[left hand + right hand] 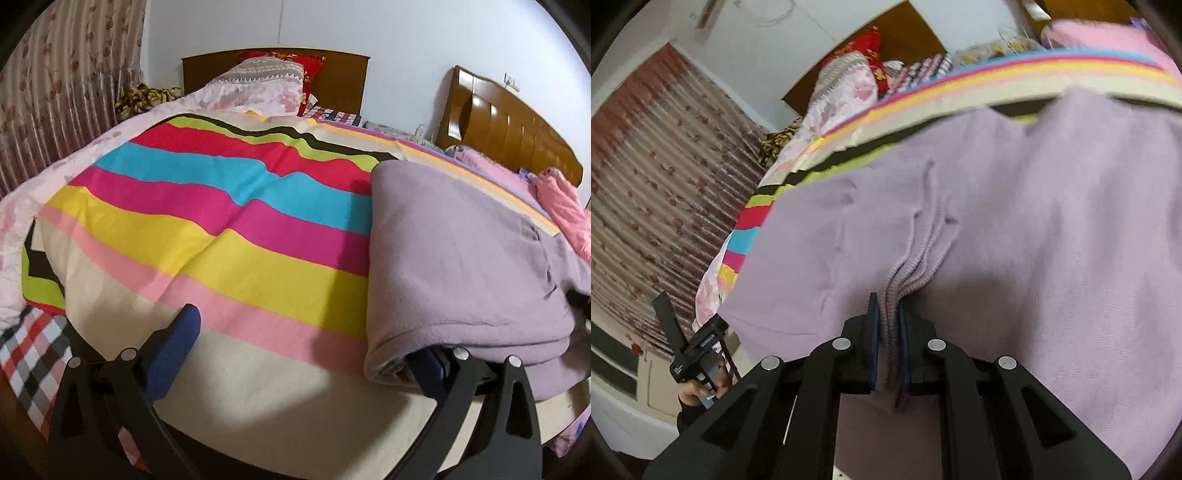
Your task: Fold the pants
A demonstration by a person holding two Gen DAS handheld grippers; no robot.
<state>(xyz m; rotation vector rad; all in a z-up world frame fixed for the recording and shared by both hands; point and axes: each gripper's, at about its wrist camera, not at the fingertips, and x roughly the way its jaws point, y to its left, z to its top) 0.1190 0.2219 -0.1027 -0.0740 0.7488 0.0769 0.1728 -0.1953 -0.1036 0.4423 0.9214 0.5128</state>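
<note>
The right hand-held gripper is clamped on the pants: its dark blue pads stand nearly together with a ribbed, bunched edge of lilac cloth pinched between them. From that pinch the fabric fans out in soft folds and fills most of the right wrist view.

The left hand-held gripper has its jaws wide apart. One blue pad hangs free over the cream band of the bedspread; the other is tucked under the rolled near edge of the pants, and no pinch shows there.

The pants lie doubled over on the bed, on the right part of the bedspread in the left wrist view, with a thick rounded fold facing the camera. They look like matte, fleecy knit. The bedspread is smooth woven cloth in broad stripes of pink, yellow, magenta, blue and red, lightly creased, and it lies bare to the left of the pants, giving wide open room there.

Farther out, a pale floral quilt bounds the left edge, wooden headboards stand at the back, and a pleated floral curtain hangs to the left.
</note>
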